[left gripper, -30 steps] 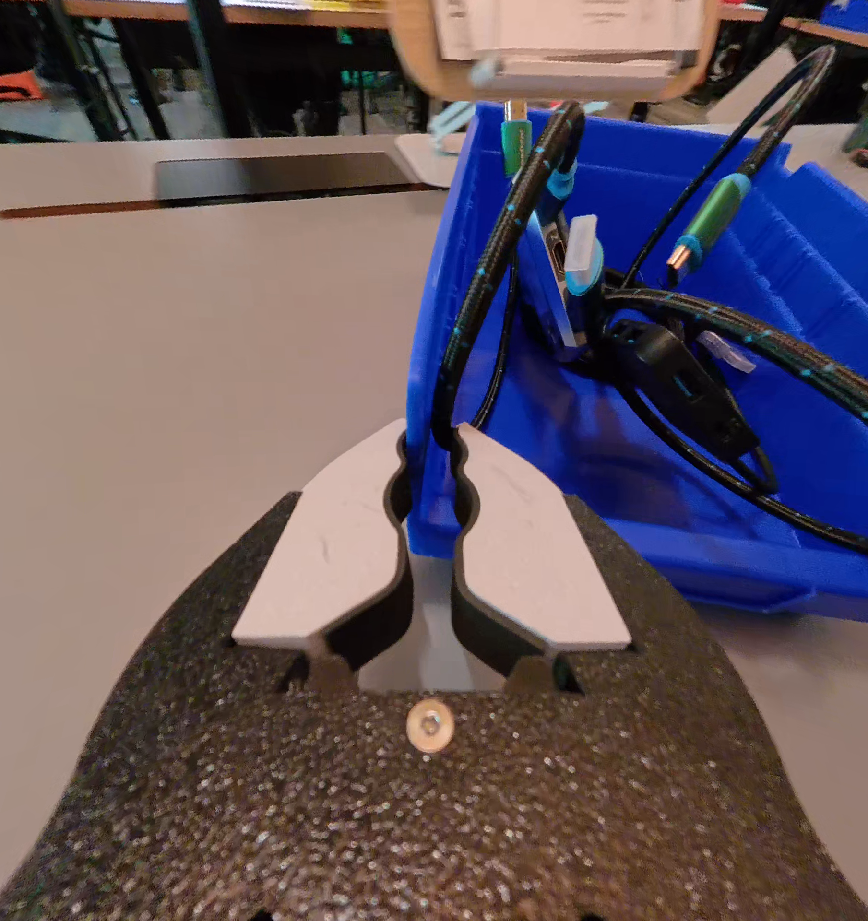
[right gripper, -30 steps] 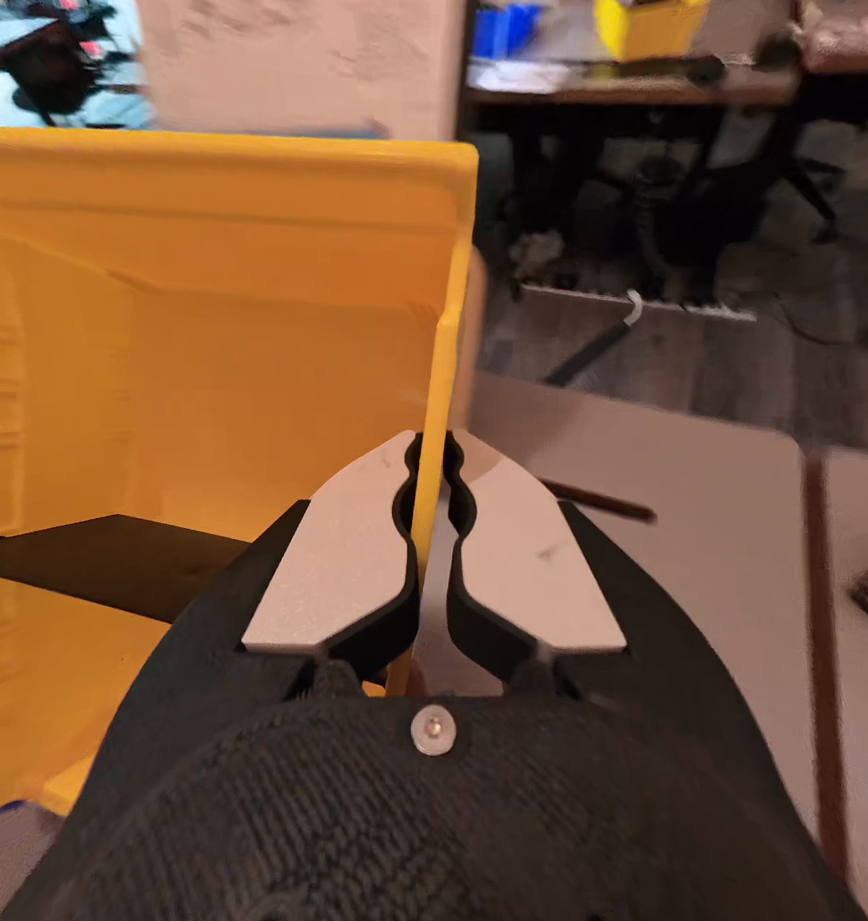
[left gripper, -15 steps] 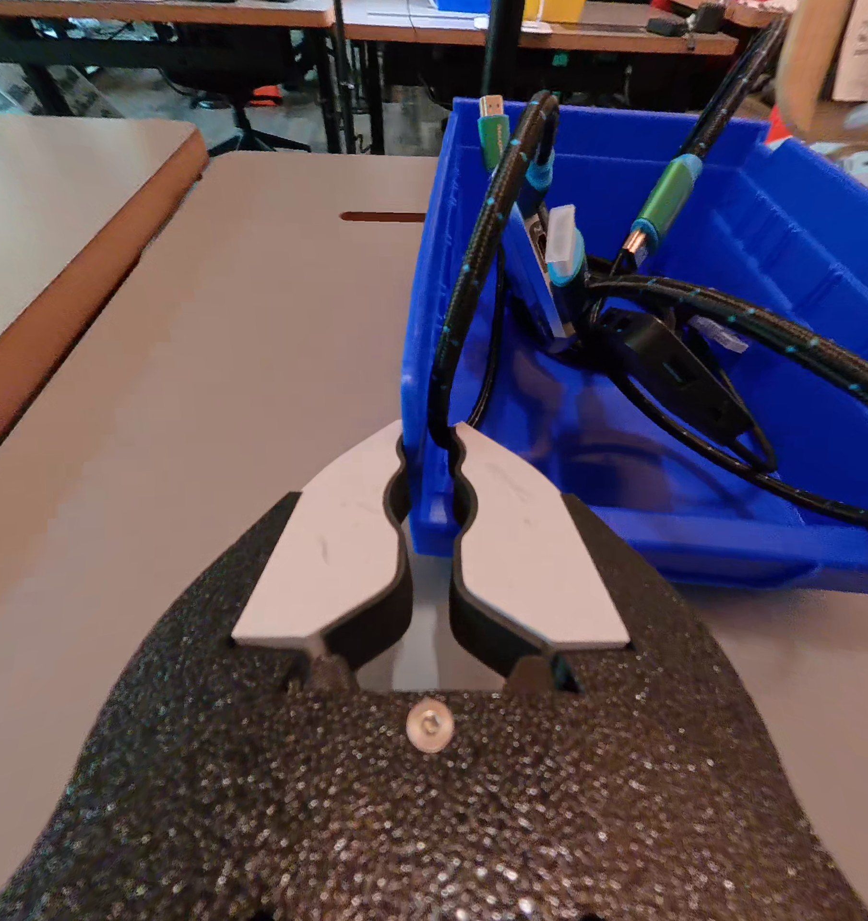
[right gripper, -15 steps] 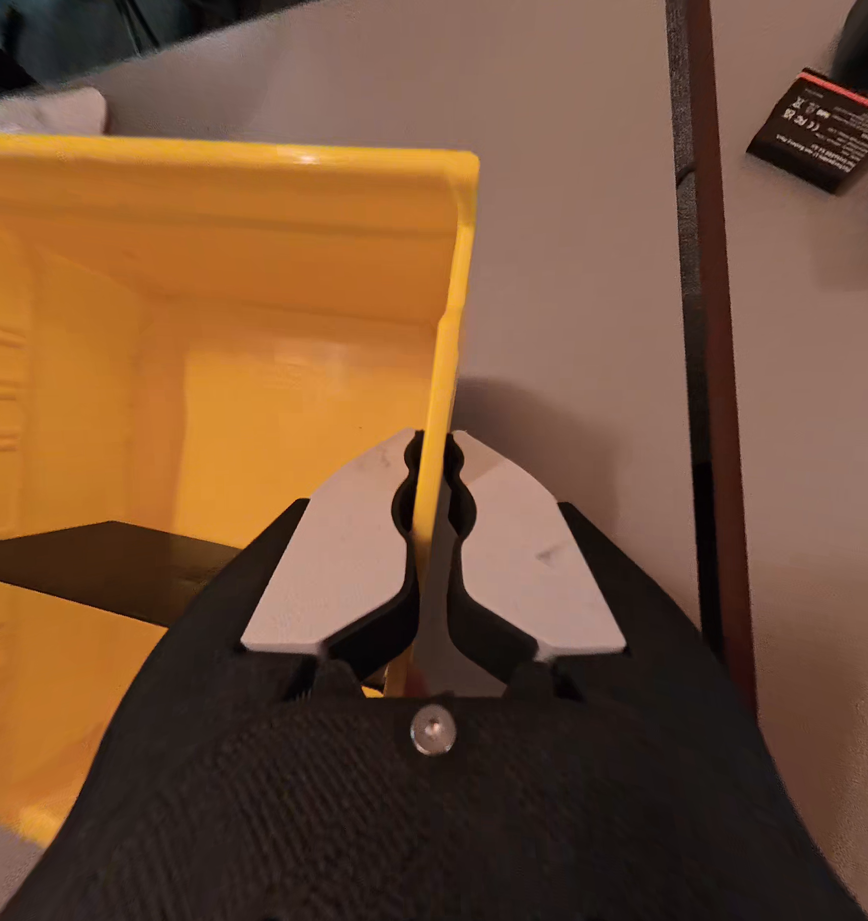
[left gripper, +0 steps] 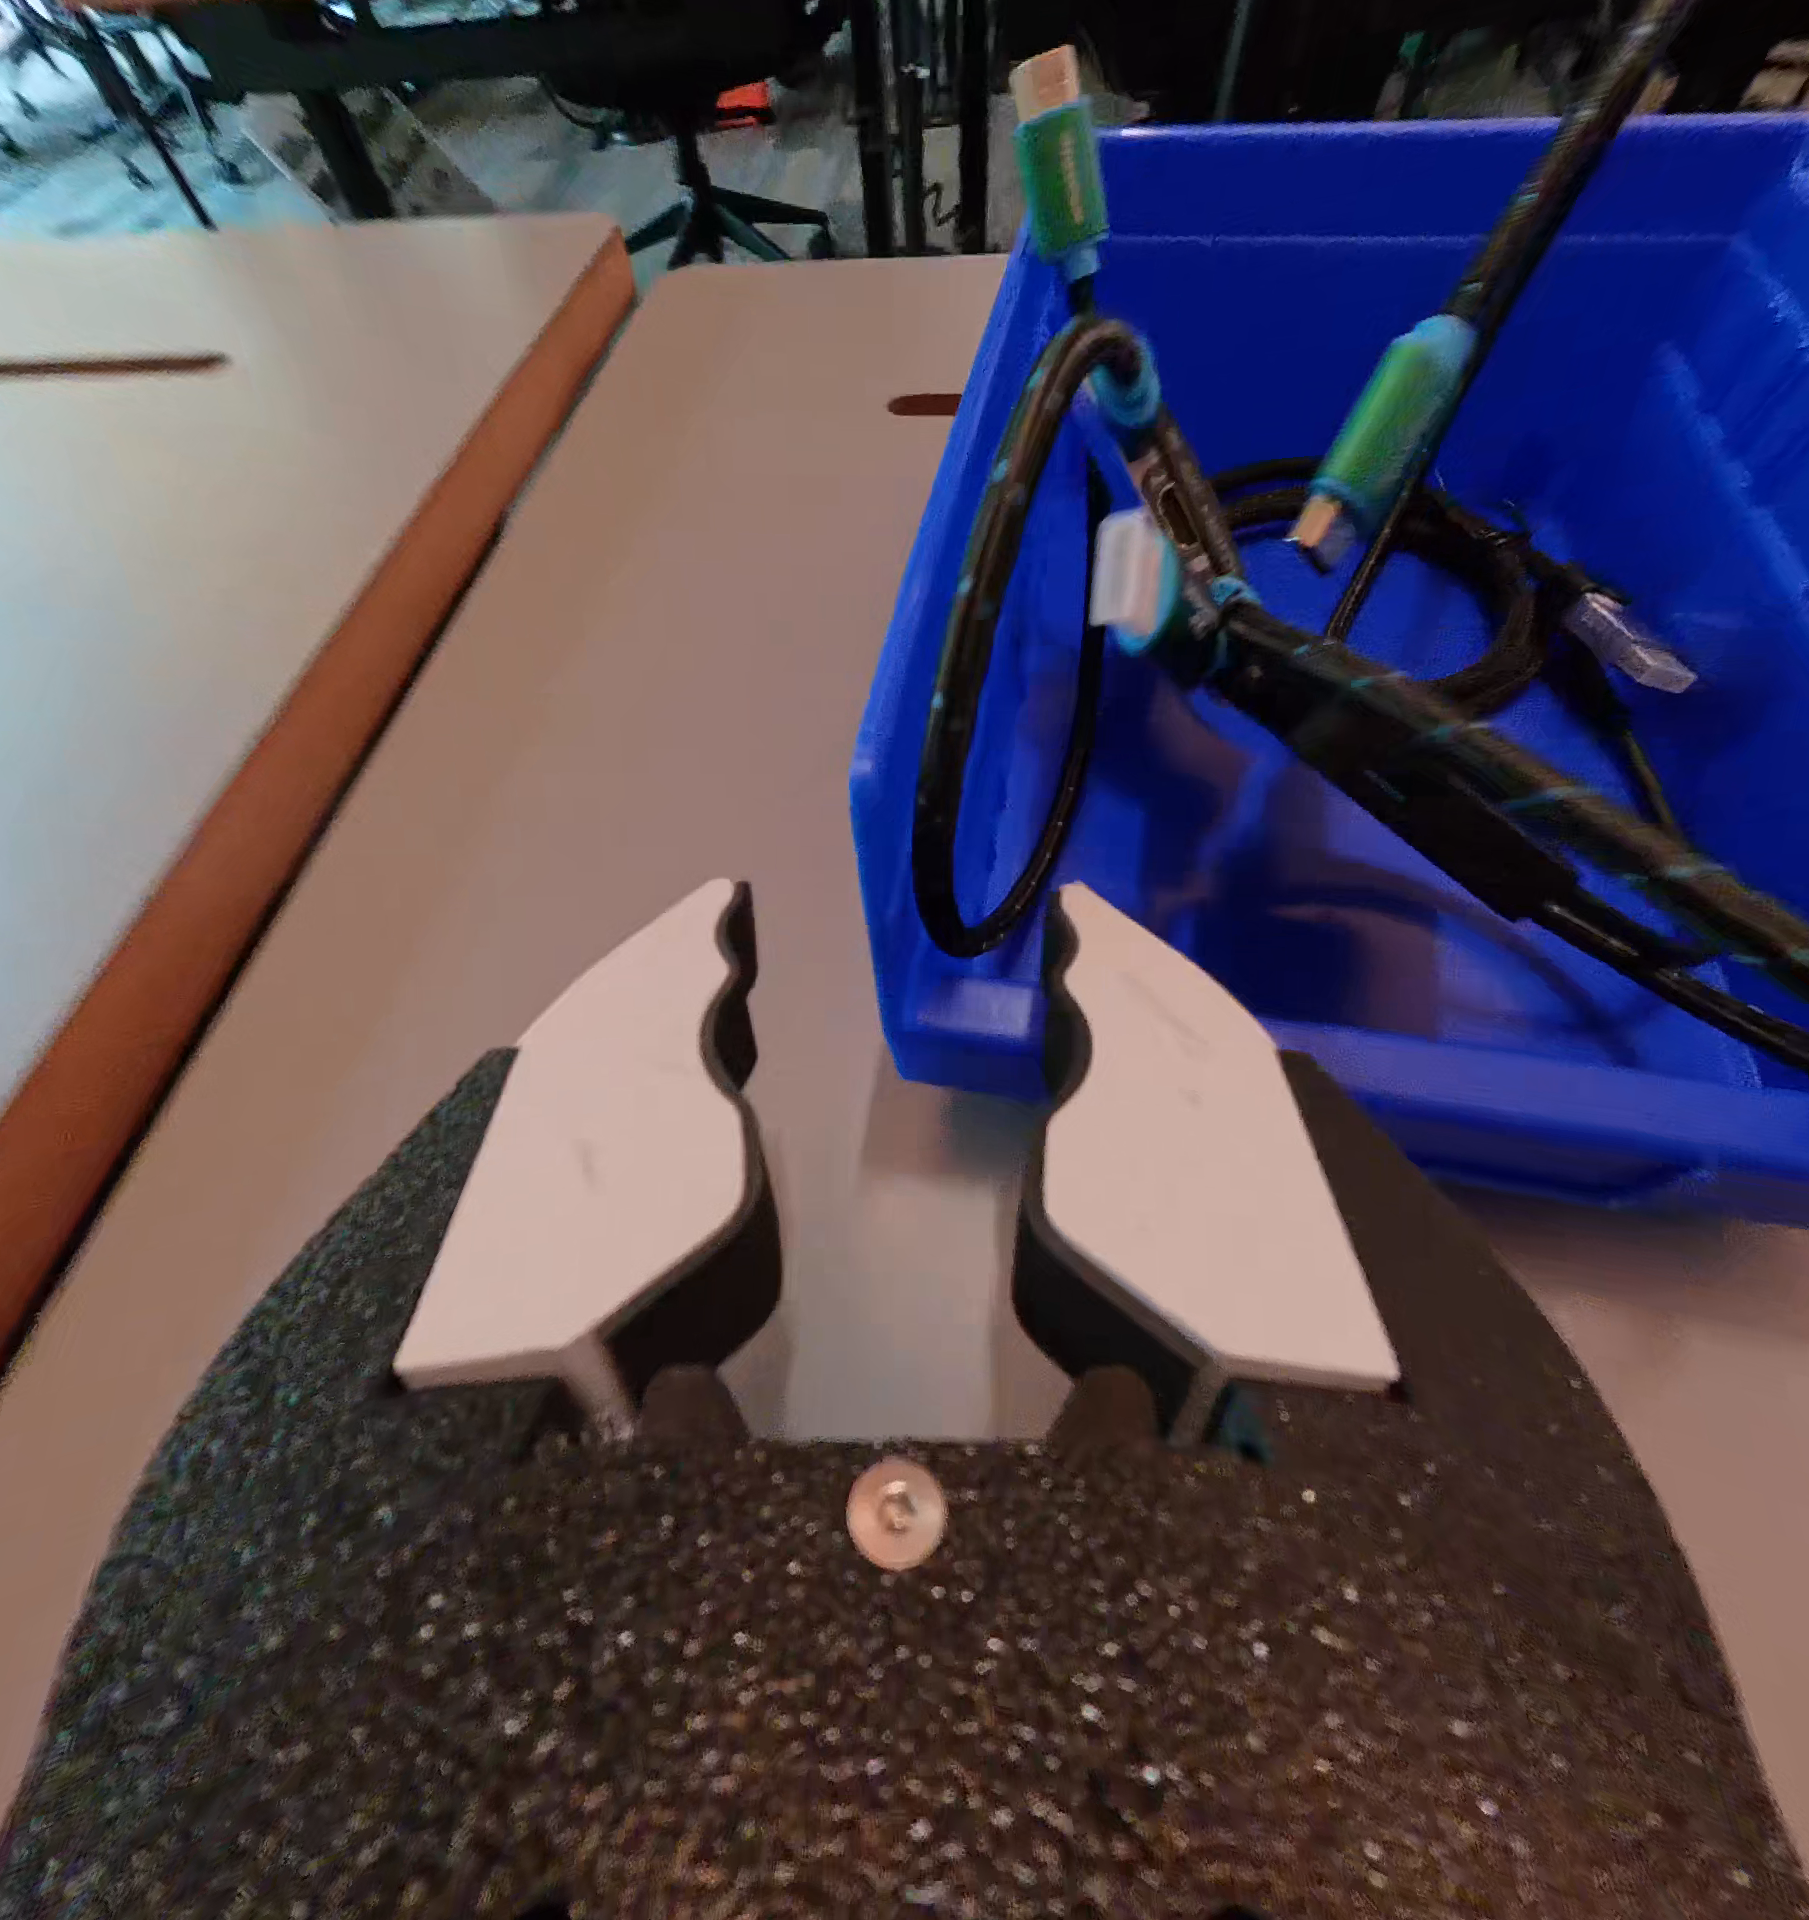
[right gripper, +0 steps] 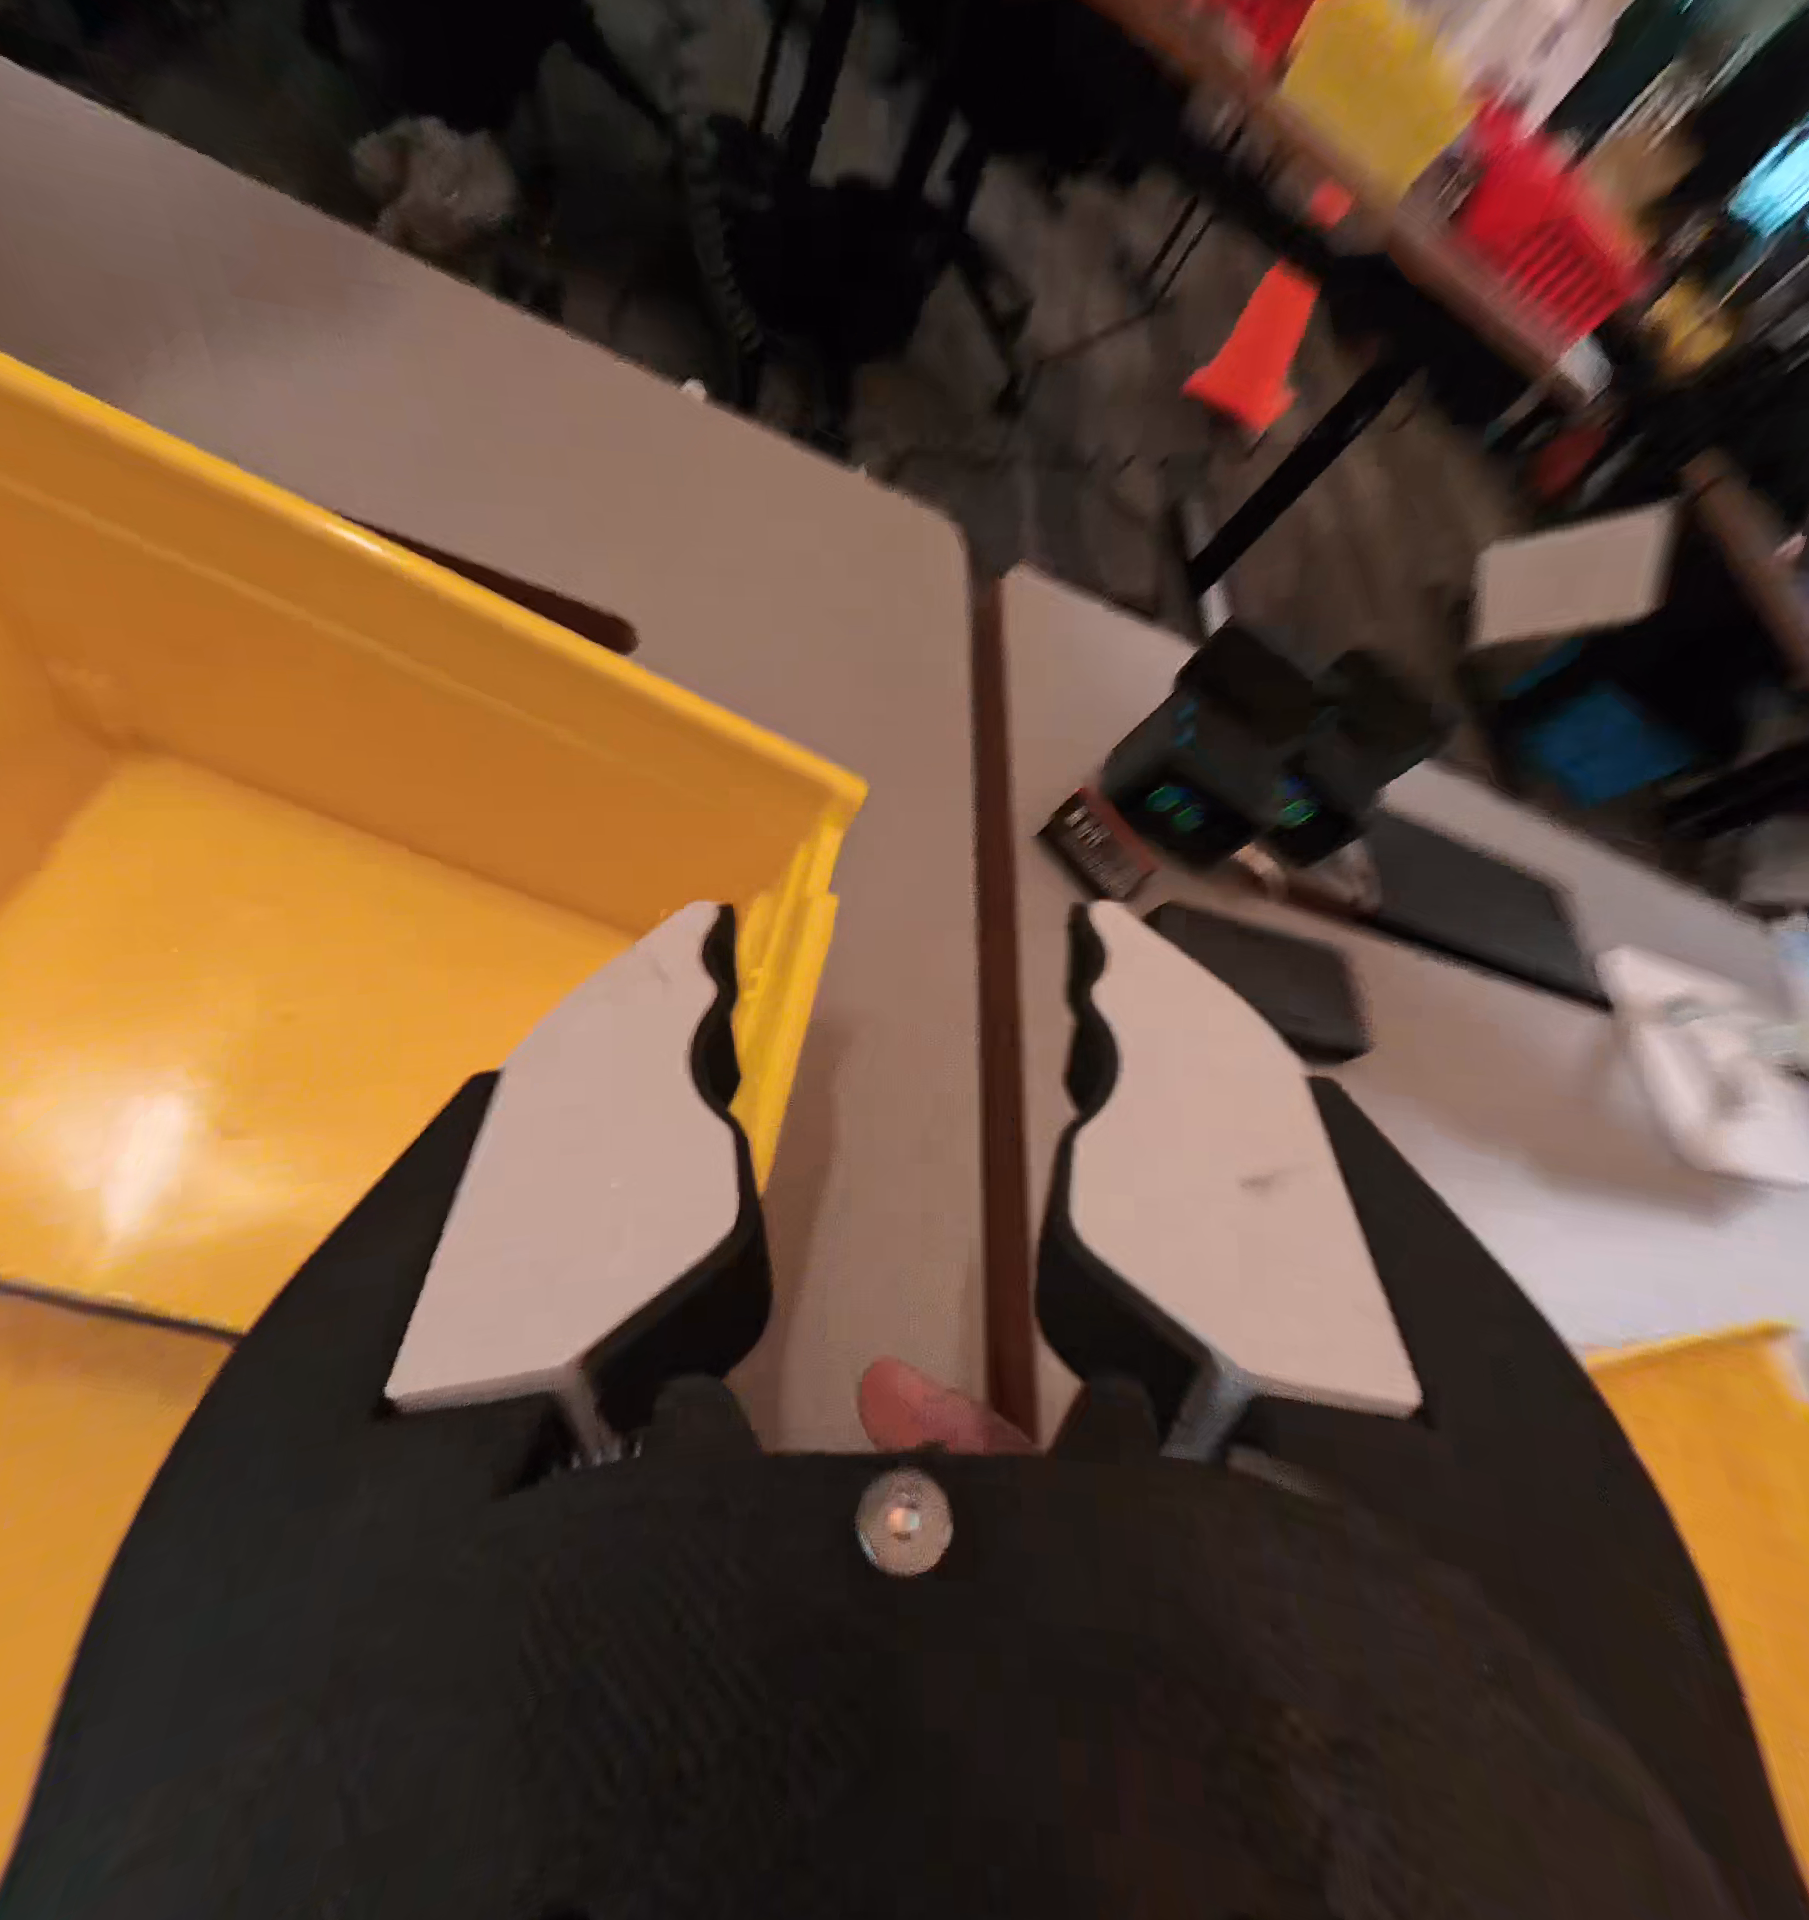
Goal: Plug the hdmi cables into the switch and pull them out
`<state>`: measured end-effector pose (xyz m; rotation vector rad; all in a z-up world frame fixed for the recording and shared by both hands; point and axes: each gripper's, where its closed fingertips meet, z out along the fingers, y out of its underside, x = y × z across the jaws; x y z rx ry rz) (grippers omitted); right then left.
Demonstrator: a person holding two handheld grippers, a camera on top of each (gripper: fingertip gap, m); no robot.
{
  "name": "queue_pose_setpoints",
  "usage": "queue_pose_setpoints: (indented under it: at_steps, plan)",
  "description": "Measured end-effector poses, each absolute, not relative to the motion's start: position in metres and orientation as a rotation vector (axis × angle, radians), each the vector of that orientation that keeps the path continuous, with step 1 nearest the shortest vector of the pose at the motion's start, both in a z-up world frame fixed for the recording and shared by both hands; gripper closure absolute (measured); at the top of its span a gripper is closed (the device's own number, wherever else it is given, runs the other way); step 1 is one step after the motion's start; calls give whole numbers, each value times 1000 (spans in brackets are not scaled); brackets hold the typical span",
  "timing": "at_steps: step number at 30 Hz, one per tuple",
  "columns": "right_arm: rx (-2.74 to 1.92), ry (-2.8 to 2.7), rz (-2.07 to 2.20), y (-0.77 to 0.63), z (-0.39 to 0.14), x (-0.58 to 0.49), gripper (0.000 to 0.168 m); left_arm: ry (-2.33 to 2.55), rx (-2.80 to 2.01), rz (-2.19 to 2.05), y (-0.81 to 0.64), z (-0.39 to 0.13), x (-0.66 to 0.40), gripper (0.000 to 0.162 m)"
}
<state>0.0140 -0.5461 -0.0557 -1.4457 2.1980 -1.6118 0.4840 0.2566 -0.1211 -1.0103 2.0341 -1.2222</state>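
In the left wrist view a blue bin (left gripper: 1295, 260) stands on the grey table at the right. It holds a tangle of black braided HDMI cables (left gripper: 1399, 727) with green plugs (left gripper: 1061, 171) (left gripper: 1383, 436) and a silver plug (left gripper: 1128, 571). A dark device with a port (left gripper: 1175, 520) sits among them. A cable loop hangs over the bin's near corner. My left gripper (left gripper: 895, 894) is open and empty just before that corner. My right gripper (right gripper: 900, 914) is open and empty beside the corner of a yellow bin (right gripper: 360, 644).
A second table with a brown edge (left gripper: 256, 831) lies to the left. In the right wrist view a seam (right gripper: 993, 935) splits the tables. Beyond it stand black devices with green lights (right gripper: 1243, 769) and a dark flat slab (right gripper: 1274, 987). Another yellow bin (right gripper: 1710, 1455) is at the lower right.
Both grippers have opened. The left let go of the blue bin's wall, the right let go of the yellow bin's wall. Both bins now sit on the table.
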Motion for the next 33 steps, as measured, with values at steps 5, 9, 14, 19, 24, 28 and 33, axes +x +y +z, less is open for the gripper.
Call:
queue_pose_setpoints:
  at_steps: [5,9,14,19,24,28,33]
  plan:
    - [-1506,1957,-1648,-472,-21,24,86,2023,-883,-1334,245,-60,442,115]
    - [-1496,1718,-1537,-380,-15,55,89,2274,-564,-1409,188,-29,399,125]
    - [-1639,1503,-1619,-304,-27,88,85,2101,194,-651,161,-19,428,110]
    - [-1629,1406,-1561,-278,-24,105,71,2218,662,-72,151,-71,442,99]
    - [-1569,1350,-1524,-274,-15,97,73,2385,697,121,156,-116,447,107]
    - [-1495,1397,-1513,-287,-14,91,69,2384,758,204,156,-124,445,116]
    - [-1475,1374,-1425,-280,-20,97,70,2440,759,236,152,-138,444,121]
